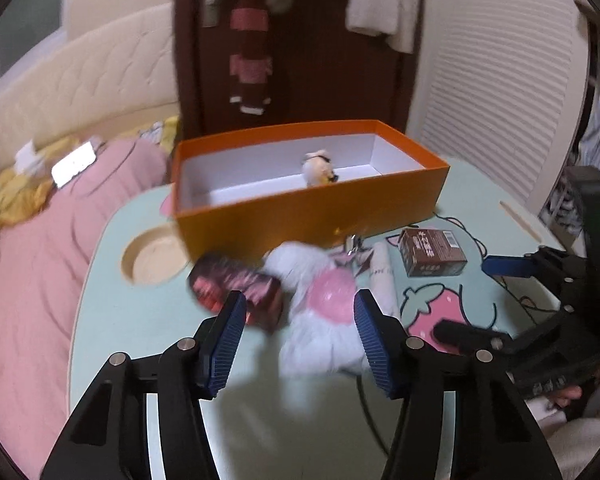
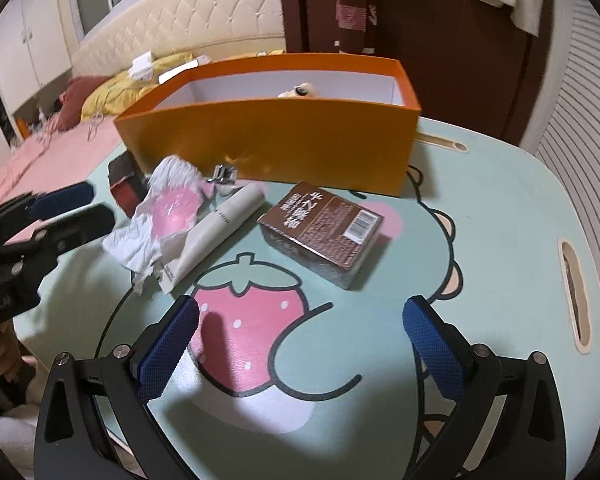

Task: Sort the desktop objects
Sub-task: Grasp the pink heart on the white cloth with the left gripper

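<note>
Now, wrapper: crumpled white-and-pink wrapper lies before the orange box; light, floppy, best pinched mid-crumple.
Left gripper: half-spread, straddling it, not gripping.
Right gripper: wide, empty.

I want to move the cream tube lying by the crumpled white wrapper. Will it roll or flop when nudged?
The cream tube looks round-bodied and lies flat on the table, so a sideways push would probably roll it. Its end near the strawberry print looks flattened, which may limit rolling. The crumpled wrapper seems to overlap it and may drag along.
</note>
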{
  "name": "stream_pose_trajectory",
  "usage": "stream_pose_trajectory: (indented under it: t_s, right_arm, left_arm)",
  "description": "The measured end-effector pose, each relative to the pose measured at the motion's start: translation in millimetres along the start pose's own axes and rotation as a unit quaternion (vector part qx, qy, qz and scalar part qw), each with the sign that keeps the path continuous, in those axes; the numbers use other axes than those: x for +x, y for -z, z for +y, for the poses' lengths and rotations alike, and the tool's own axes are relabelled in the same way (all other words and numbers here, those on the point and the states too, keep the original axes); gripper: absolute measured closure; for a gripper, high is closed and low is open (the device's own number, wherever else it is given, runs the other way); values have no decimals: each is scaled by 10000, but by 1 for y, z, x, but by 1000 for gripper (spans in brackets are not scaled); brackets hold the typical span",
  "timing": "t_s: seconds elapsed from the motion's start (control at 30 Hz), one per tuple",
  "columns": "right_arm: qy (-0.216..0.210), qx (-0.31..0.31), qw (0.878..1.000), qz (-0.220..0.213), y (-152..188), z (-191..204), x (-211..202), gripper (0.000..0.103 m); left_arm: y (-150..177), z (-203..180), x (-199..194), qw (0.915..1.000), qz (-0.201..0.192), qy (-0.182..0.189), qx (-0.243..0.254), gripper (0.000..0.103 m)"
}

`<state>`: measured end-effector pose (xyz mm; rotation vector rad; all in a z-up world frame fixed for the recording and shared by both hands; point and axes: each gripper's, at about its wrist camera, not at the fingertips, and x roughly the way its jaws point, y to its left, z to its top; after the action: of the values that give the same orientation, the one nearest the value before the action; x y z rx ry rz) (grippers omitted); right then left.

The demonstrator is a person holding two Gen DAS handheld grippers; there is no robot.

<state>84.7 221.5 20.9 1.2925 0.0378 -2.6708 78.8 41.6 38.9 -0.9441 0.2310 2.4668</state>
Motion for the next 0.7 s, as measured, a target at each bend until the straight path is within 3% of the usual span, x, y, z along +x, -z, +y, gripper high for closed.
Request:
stream_pose_trajectory:
  t_s: [0.07,0.23,0.3,0.33,0.4,0.5,0.6,0.7]
  right_arm:
    - [-39,49,10000,-32,1,-2,-1,1]
    - [-131,111,9998,-85,1,-6,-3,1]
    - [-176,133,9997,-103,0,-6,-3,1]
    - [-192,142,9997,-110,0,-7,-3,1]
    - [-227,162,9995,-123,0,-8,-3,1]
    - [-248,179,9994,-135,-2,-10,-2,1]
    - [-272,178,9994,-146,-3,-10,-1,1]
    - [-294,191,9993,-155,-2,-11,-1,1]
  left_arm:
    - [-7,-11,7,9997,-32,144,175,56]
    - [-18,-27,20,9984,-17,-45,572,57]
    - [-19,-27,20,9987,-17,157,493,78]
    - [-19,-27,20,9986,-17,258,453,83]
    - [-19,-28,22,9984,38,375,421,83]
    - [-12,-28,34,9982,261,-38,544,83]
    - [-12,-23,37,9987,291,-65,421,78]
    - [-8,-24,43,9979,492,-27,425,57]
